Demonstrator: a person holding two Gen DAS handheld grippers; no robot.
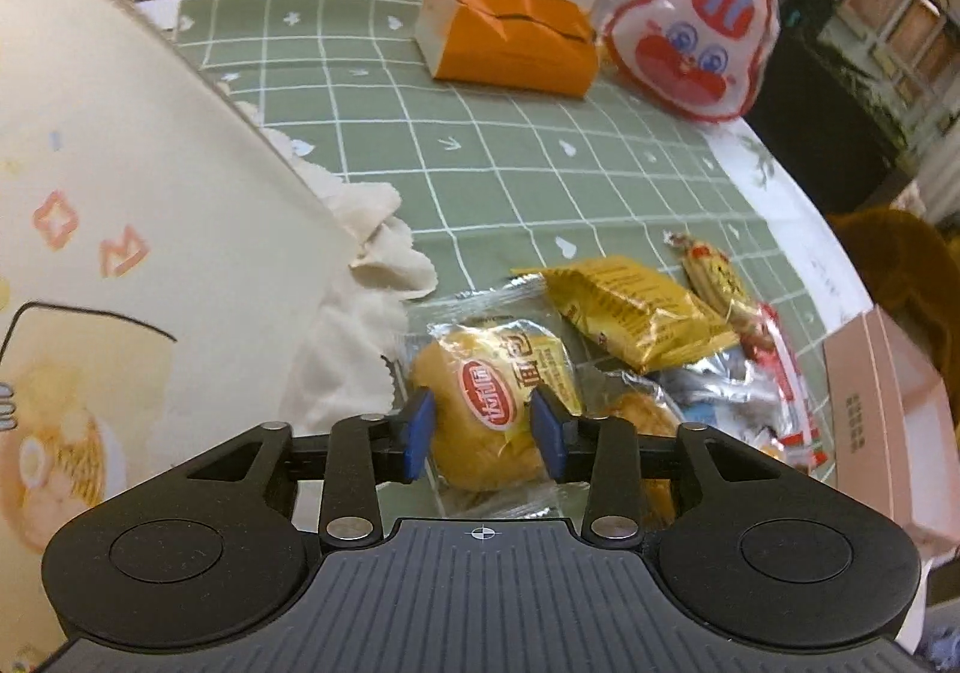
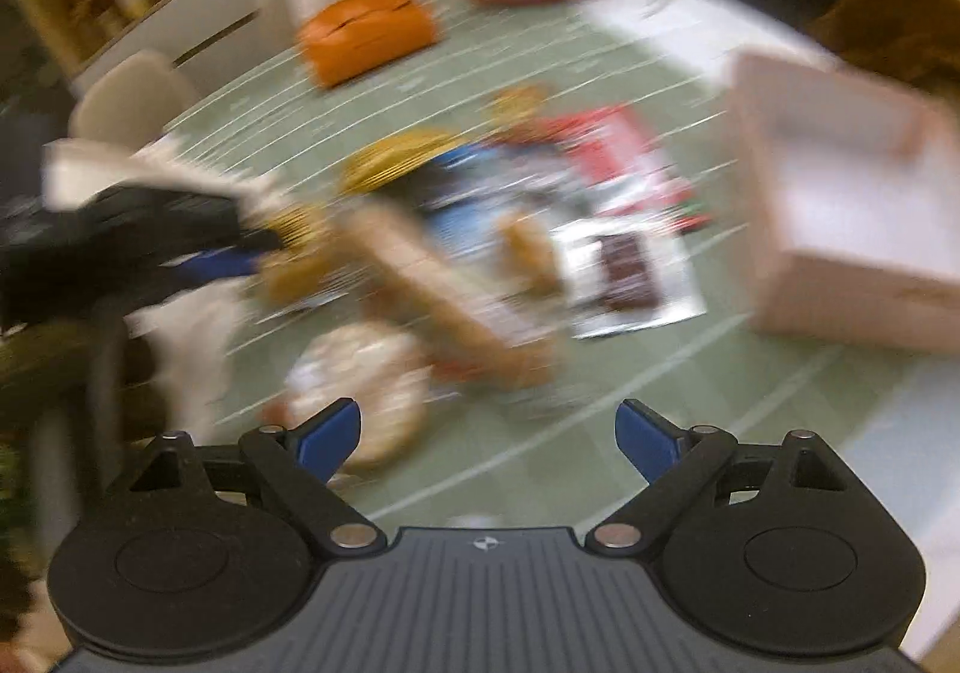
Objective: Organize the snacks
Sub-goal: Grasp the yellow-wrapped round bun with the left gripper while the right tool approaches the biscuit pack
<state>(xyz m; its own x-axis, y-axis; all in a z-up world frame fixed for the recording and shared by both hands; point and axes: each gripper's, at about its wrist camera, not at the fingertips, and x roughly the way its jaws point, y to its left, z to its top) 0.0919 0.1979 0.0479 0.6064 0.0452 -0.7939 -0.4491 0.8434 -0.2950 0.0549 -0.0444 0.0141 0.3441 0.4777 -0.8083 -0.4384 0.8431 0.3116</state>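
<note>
The left gripper [image 1: 483, 427] had its blue pads on the two sides of a wrapped bread roll [image 1: 489, 409], and they seemed to press on the wrapper, so I judged that it held the roll. The roll was at the near edge of the snack pile [image 1: 648, 337] on the green checked tablecloth [image 1: 480, 162]. The wrapper was smooth and puffy, so the roll could slip out, or the soft bread could be squashed by a harder grip.

The right gripper [image 2: 489, 436] was wide open with nothing between its pads, above the cloth near the pile. This view was very blurred, which suggested a fast move; such a move could knock the loose packets around.

The pink box [image 2: 852, 253] stood to the right of the pile, and its inside looked empty. The left view showed a large cream bag [image 1: 150, 193] close beside the left gripper; its contents were hidden. An orange tissue pack [image 1: 516, 36] lay farther back.
</note>
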